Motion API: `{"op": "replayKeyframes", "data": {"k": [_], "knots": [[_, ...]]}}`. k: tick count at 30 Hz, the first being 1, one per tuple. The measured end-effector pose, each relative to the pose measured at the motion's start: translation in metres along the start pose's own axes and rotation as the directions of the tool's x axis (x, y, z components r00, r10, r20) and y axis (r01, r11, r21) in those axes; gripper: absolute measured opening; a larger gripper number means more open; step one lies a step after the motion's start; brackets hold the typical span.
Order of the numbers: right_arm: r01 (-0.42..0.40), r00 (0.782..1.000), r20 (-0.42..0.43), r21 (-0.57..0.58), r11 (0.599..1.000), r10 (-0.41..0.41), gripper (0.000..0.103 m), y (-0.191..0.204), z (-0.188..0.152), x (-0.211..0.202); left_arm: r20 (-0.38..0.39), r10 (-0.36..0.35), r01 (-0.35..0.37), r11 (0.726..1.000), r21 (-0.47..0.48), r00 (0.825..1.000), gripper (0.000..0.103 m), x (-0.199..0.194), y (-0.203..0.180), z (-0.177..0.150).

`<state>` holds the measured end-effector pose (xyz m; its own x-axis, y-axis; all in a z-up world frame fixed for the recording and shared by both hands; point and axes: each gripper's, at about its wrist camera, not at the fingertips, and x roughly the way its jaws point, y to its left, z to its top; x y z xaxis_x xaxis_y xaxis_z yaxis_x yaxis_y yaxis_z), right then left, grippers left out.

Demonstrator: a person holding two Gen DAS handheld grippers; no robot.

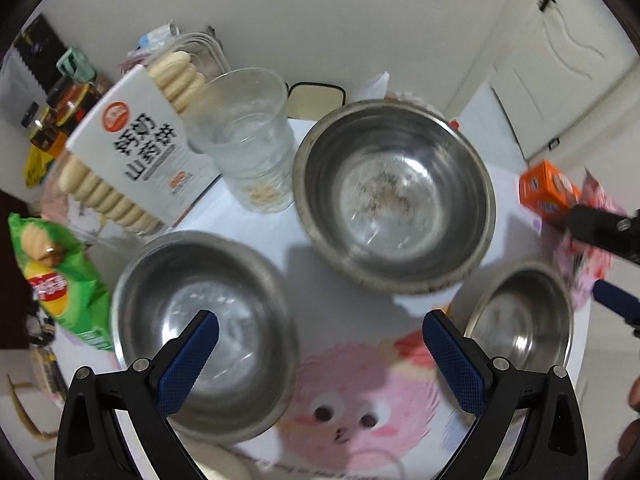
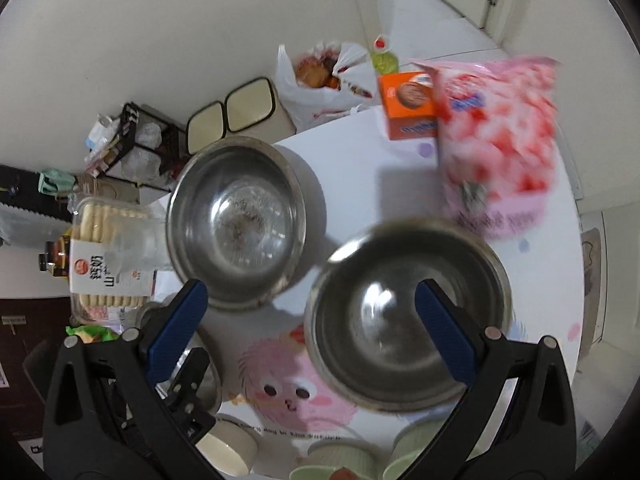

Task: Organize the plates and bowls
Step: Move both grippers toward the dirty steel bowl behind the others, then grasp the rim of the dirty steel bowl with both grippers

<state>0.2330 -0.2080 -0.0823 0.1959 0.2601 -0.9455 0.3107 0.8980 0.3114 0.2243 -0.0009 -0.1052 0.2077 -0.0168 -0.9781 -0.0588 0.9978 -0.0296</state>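
Three steel bowls stand on the white table. In the left wrist view a large bowl (image 1: 394, 196) is at centre, a second bowl (image 1: 204, 332) at lower left and a small bowl (image 1: 520, 316) at right. My left gripper (image 1: 320, 356) is open and empty above the table, its left finger over the lower-left bowl. In the right wrist view the large bowl (image 2: 238, 220) is at centre left and the small bowl (image 2: 408, 316) is near. My right gripper (image 2: 310, 322) is open and empty, its right finger over the small bowl. Ribbed green bowls (image 2: 340, 458) sit at the bottom edge.
A clear plastic cup (image 1: 248, 140), a biscuit box (image 1: 136, 152) and a green chip bag (image 1: 56, 280) stand at the left. An orange box (image 2: 408, 104) and a pink bag (image 2: 500, 140) are at the right. A pink cartoon print (image 1: 352, 396) marks the table front.
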Motion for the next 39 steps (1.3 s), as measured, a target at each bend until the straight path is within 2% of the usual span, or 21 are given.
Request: {"op": "replayKeyframes", "data": {"k": [6, 11, 22, 27, 30, 32, 33, 35, 37, 39], "knots": [[0.006, 0.997, -0.078, -0.073, 0.997, -0.012, 0.103, 0.003, 0.034, 0.035, -0.014, 0.068, -0.068, 0.997, -0.026, 0.998, 0.103, 0.023, -0.012, 0.025], [0.013, 0.993, -0.112, -0.087, 0.996, -0.023, 0.103, 0.001, 0.050, 0.056, -0.042, 0.076, -0.079, 0.993, -0.083, 0.996, 0.103, 0.042, -0.012, 0.037], [0.026, 0.988, -0.151, -0.110, 0.994, -0.042, 0.103, 0.002, 0.063, 0.084, -0.092, 0.092, -0.103, 0.988, -0.115, 0.991, 0.103, 0.067, -0.010, 0.047], [0.056, 0.983, -0.166, -0.158, 0.986, -0.082, 0.103, 0.008, 0.067, 0.101, -0.100, 0.090, -0.101, 0.988, -0.115, 0.991, 0.103, 0.082, -0.013, 0.054], [0.076, 0.976, -0.189, -0.164, 0.983, -0.107, 0.103, 0.008, 0.067, 0.110, -0.122, 0.100, -0.113, 0.988, -0.106, 0.987, 0.094, 0.092, -0.015, 0.056], [0.089, 0.973, -0.196, -0.157, 0.984, -0.119, 0.103, 0.007, 0.066, 0.112, -0.135, 0.117, -0.131, 0.987, -0.096, 0.984, 0.073, 0.099, -0.017, 0.056], [0.086, 0.974, -0.195, -0.151, 0.985, -0.115, 0.102, 0.005, 0.067, 0.113, -0.141, 0.127, -0.141, 0.985, -0.095, 0.982, 0.069, 0.103, -0.018, 0.057], [0.081, 0.975, -0.194, -0.142, 0.986, -0.108, 0.080, 0.004, 0.068, 0.115, -0.167, 0.120, -0.138, 0.986, -0.095, 0.979, 0.059, 0.110, -0.017, 0.057], [0.084, 0.971, -0.212, -0.132, 0.988, -0.111, 0.065, 0.001, 0.069, 0.119, -0.172, 0.097, -0.116, 0.988, -0.103, 0.980, 0.055, 0.114, -0.017, 0.058], [0.048, 0.968, -0.239, -0.121, 0.991, -0.076, 0.055, 0.000, 0.068, 0.124, -0.162, 0.100, -0.116, 0.989, -0.090, 0.982, 0.048, 0.114, -0.019, 0.059]]}}
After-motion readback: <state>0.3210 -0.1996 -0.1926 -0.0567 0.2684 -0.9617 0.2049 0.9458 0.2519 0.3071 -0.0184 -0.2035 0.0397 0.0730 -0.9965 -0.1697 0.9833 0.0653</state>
